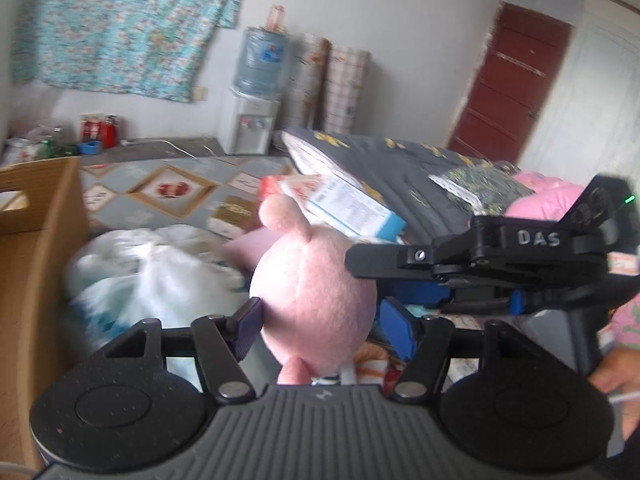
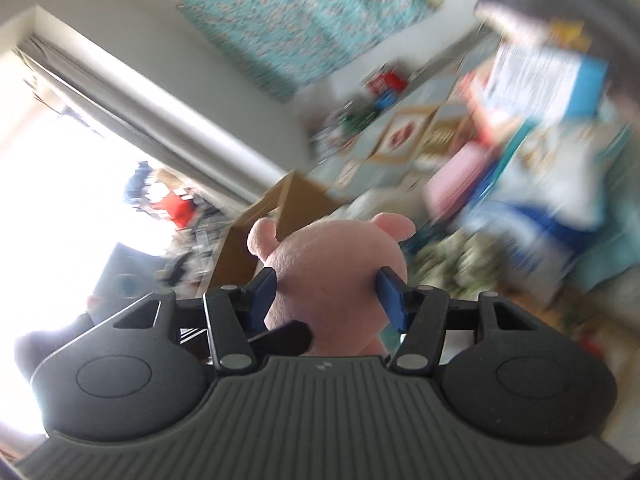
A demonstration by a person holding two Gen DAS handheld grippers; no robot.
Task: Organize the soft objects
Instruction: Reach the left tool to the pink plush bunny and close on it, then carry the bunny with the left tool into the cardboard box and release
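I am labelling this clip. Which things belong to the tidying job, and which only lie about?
Job:
pink plush toy
left gripper
right gripper
cardboard box

Lying about:
water dispenser
red door
floral cloth

The plush toy sits between the jaws of the left gripper, with the right gripper reaching in from the right. A cardboard box stands at far left, a heap of cloth between it and the toy. Behind, folded bedding lies on the bed, a water dispenser against the wall.
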